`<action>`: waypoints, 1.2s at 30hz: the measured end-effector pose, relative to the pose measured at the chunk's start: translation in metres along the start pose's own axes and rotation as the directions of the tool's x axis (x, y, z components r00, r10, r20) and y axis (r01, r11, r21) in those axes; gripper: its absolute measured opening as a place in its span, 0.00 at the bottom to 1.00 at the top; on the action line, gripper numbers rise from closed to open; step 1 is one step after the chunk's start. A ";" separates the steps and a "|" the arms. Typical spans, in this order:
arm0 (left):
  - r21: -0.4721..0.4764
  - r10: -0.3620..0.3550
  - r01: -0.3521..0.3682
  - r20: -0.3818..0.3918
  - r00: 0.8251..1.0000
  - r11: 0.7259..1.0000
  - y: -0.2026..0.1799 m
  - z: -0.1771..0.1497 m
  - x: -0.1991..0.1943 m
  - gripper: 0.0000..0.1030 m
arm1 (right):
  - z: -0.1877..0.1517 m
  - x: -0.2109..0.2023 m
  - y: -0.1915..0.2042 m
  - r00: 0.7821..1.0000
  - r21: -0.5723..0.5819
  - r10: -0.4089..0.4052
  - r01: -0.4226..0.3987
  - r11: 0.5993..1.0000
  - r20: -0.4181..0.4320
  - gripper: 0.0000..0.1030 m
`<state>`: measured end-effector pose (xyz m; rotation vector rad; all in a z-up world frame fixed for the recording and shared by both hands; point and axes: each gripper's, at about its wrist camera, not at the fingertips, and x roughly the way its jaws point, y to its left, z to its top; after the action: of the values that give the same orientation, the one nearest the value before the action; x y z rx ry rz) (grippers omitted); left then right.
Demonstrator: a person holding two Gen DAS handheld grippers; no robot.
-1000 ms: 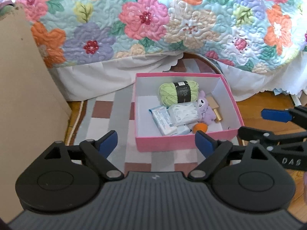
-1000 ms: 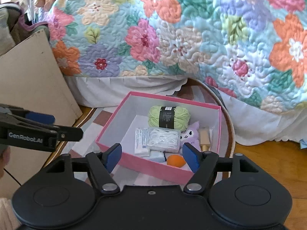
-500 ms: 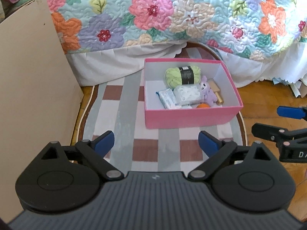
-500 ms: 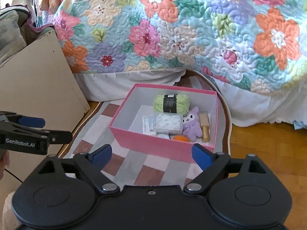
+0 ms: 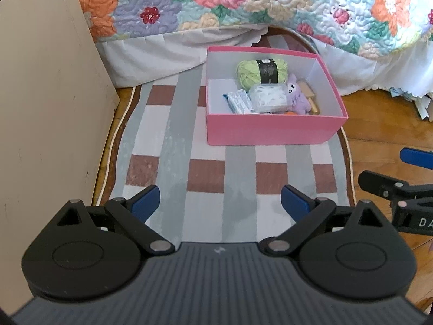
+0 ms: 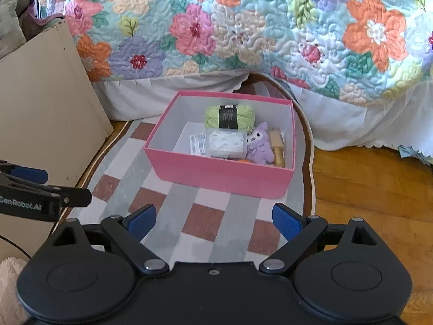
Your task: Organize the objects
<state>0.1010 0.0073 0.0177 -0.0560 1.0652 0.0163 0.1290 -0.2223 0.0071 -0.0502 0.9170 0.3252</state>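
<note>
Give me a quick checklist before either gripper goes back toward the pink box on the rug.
1. Left gripper empty, jaws open: ok.
2. Right gripper empty, jaws open: ok.
3. Pink box upright on the checked rug, open at the top: ok.
4. Green yarn, purple plush and clear packet inside the box: ok.
5. Bare rug between both grippers and box: ok.
6. Items under the packet and plush identified: cannot tell, mostly hidden.

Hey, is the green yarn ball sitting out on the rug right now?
No, the green yarn ball lies inside the pink box, against its back wall, and the box stands on the checked rug.
</note>
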 end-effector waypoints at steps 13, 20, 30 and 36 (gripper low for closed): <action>0.004 0.022 -0.022 -0.010 1.000 1.000 0.002 -0.011 -0.011 0.94 | -0.006 -0.006 -0.006 0.999 0.050 -0.009 0.011 0.999 -0.042 0.92; -0.014 0.034 -0.034 -0.012 0.999 0.999 0.005 -0.016 -0.016 0.95 | -0.010 -0.005 -0.007 0.998 0.048 -0.021 0.024 0.999 -0.067 0.92; -0.021 0.044 -0.045 -0.049 0.998 0.999 0.006 -0.018 -0.007 0.96 | -0.013 -0.012 -0.006 0.996 0.087 -0.021 0.029 0.996 -0.092 0.92; -0.009 0.058 -0.059 -0.060 0.997 0.998 0.005 -0.017 -0.006 0.96 | -0.016 -0.016 -0.001 0.995 0.068 -0.043 0.050 0.996 -0.093 0.92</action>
<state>0.0831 0.0114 0.0148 -0.0351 1.1263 0.0736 0.1084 -0.2304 0.0097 -0.0222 1.0158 0.2488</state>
